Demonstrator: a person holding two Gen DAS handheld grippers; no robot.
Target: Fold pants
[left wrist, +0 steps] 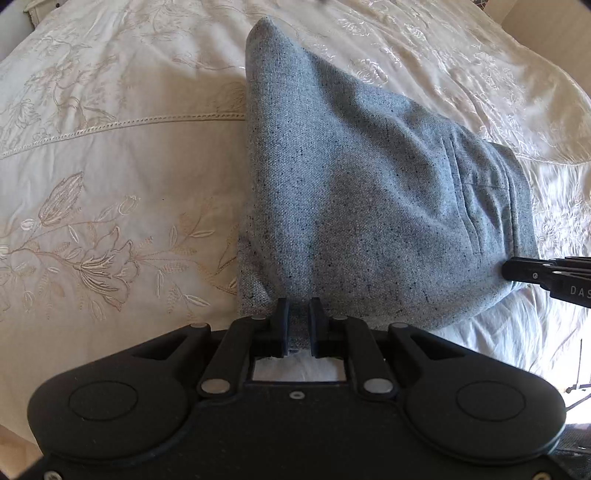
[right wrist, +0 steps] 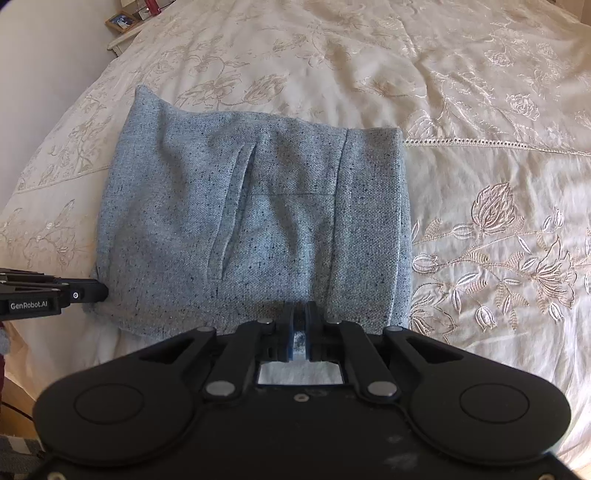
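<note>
A: Where did the speckled grey-blue woven pants lie?

B: Folded into a thick bundle, they rested on the cream bedspread embroidered with flowers, filling the centre and right of the left wrist view and the centre-left of the right wrist view. A pocket slit and a seam showed on the top layer in the right wrist view.

A: What did the black left gripper have?

B: Its fingers were drawn close together with a fold of the grey cloth pinched between them at the lower centre of its own frame. In the right wrist view its tip came in from the left edge and touched the bundle's lower left corner.

A: And the black right gripper?

B: Nearly closed as well, clamping the near edge of the pants at the lower centre of its frame; in the left wrist view its tip met the bundle at the right edge.

A: Anything else?

B: A small framed picture stood on a pale bedside cabinet at the upper left of the right wrist view
</note>
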